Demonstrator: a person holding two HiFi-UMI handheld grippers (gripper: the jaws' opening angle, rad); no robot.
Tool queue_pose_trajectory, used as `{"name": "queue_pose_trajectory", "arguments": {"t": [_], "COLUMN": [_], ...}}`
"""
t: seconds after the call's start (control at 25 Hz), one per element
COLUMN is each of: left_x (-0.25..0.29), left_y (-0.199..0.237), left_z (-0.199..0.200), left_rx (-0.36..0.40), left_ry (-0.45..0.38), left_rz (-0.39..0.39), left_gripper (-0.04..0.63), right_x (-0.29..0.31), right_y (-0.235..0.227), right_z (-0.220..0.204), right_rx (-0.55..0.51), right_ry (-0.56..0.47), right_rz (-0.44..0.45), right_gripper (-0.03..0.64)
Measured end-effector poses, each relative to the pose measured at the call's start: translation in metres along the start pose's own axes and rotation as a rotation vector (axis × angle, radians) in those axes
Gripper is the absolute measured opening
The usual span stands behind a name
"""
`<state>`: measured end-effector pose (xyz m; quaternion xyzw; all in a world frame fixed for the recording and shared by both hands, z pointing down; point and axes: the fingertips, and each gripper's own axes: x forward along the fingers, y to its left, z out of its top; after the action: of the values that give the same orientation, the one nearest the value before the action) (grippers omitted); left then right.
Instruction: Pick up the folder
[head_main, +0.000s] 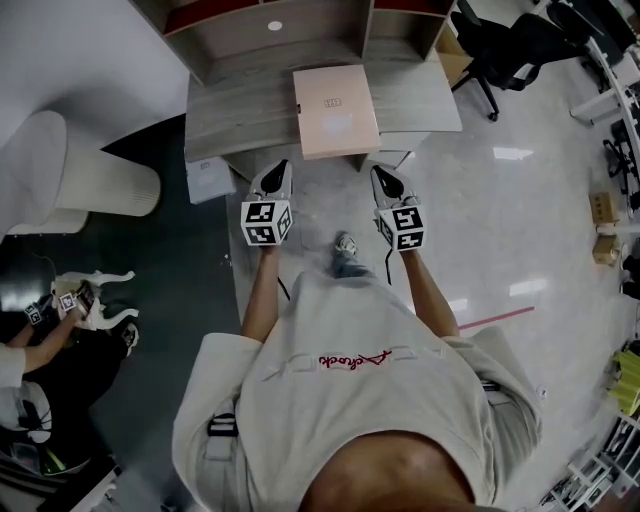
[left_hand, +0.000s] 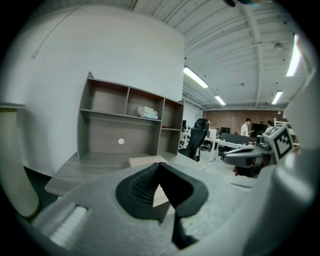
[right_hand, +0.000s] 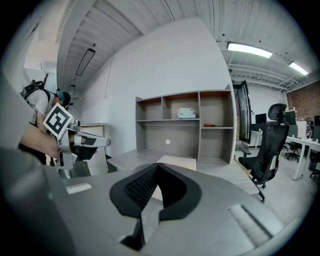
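A flat, pale pink folder (head_main: 335, 110) is seen lying on the grey bench (head_main: 240, 115), at its front edge. The left tool (head_main: 283, 166) and right tool (head_main: 379, 172) are held pressed together, empty, just short of it. A white object (right_hand: 186, 113) on the shelf is shown only by the gripper views.

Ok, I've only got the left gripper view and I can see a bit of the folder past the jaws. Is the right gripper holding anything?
Observer: No. The right gripper is shut on nothing, and the folder lies beyond its tips.
Operator: Are the grippers over the desk?
Observer: Not by the head view. The left gripper and the right one are over the floor, just short of the desk's front edge.
Operator: How does the folder lie relative to them?
Observer: It lies flat with nothing on it. Its near end is about at the desk's front edge, with one gripper off each near corner.
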<state>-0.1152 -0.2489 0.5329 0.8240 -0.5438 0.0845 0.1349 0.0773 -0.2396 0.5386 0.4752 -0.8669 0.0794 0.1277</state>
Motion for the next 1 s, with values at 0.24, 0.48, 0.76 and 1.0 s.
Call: {"name": "queue_pose_trajectory", "arguments": {"t": [0.24,0.48,0.76,1.0], "left_x": [0.043,0.084,0.1,0.096], "left_y": [0.006,0.009,0.01,0.016], "left_z": [0.015,0.027,0.019,0.006], "left_rx": [-0.005,-0.001,-0.005,-0.022], "left_ry": [0.005,0.01,0.037,0.062], "left_rz": [0.014,0.02,0.03,0.046], "left_gripper": [-0.002,-0.002,-0.002,-0.002], "right_x": [0.035,0.065,0.082,0.089], "right_y": [-0.029,-0.06,-0.066,-0.055], "right_z": [0.01,0.016,0.004,-0.009], "right_rx": [0.002,0.0,0.021,0.036], "right_ry": [0.003,0.006,0.039,0.071], "right_rz": [0.028,0.048,0.079,0.109], "right_gripper": [0.006,0.006,0.006,0.006]}}
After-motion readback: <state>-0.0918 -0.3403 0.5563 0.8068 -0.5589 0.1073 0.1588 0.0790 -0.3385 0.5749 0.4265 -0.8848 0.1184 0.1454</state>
